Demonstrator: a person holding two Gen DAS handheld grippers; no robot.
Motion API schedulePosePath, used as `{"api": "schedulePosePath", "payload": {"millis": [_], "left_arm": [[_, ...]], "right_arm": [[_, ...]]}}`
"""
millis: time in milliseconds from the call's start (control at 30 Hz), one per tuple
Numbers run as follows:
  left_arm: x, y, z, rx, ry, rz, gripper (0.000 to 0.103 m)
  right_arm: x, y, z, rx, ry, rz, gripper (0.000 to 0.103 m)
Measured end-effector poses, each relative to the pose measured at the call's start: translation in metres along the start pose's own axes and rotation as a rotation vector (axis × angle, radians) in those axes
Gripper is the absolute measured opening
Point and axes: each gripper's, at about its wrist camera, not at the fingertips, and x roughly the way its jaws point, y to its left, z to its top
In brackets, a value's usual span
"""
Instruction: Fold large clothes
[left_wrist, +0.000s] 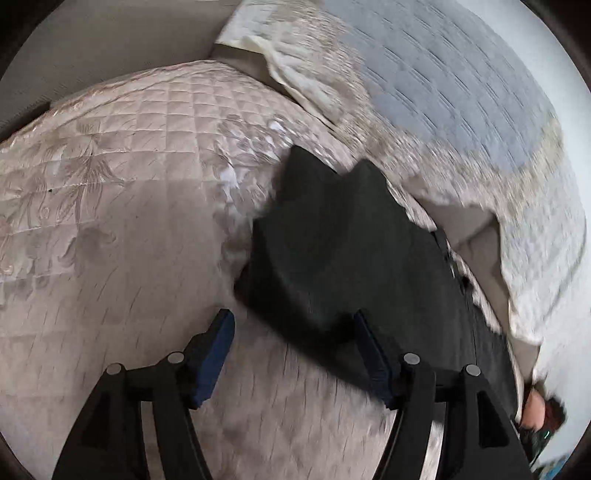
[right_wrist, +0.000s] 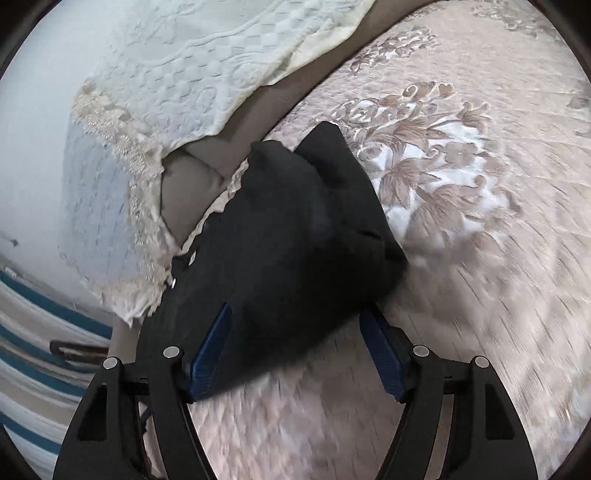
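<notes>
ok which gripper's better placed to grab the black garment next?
Probably right gripper: open, and the black fabric garment lies between its fingers. Left gripper, also open, mostly frames the quilted beige bedspread; cloth reaches only one finger.

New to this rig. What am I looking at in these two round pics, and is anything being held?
No robot arm: a person holds one two-finger tool in each hand, and a fisheye camera on each looks forward along its fingers. One picture is from the left tongs, the other from the right tongs. Both show a black garment lying bunched on a beige quilted bedspread, with a cream embossed cover beyond. Both tongs are open with blue pads apart. Nothing is gripped; the garment's edge lies between the right tongs' fingers. The pictures are motion-blurred.
</notes>
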Motion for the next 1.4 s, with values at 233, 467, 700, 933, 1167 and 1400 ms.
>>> {"api": "schedulePosePath", "payload": {"millis": [233, 467, 700, 933, 1167, 1400], "left_arm": [[0.012, -0.004, 0.009, -0.008, -0.059, 0.076, 0.048], [-0.033, -0.015, 0.011, 0.068, -0.08, 0.037, 0.016], [-0.101, -0.002, -0.037, 0.121, -0.073, -0.018, 0.016], [-0.097, 0.037, -0.083, 0.104, 0.035, 0.012, 0.017], [-0.134, 0.029, -0.072, 0.159, -0.028, 0.044, 0.027], [-0.13, -0.02, -0.043, 0.286, -0.084, 0.004, 0.064]], "right_arm": [[0.012, -0.002, 0.007, 0.077, -0.055, -0.08, 0.042], [-0.024, 0.013, -0.004, 0.029, -0.054, -0.033, 0.019], [-0.092, 0.002, -0.048, 0.028, -0.031, -0.05, 0.019], [-0.111, -0.037, -0.086, 0.071, 0.032, -0.141, 0.025], [-0.144, -0.006, -0.081, -0.094, -0.068, -0.27, 0.057], [-0.132, 0.041, -0.052, -0.333, -0.115, -0.286, 0.061]]}}
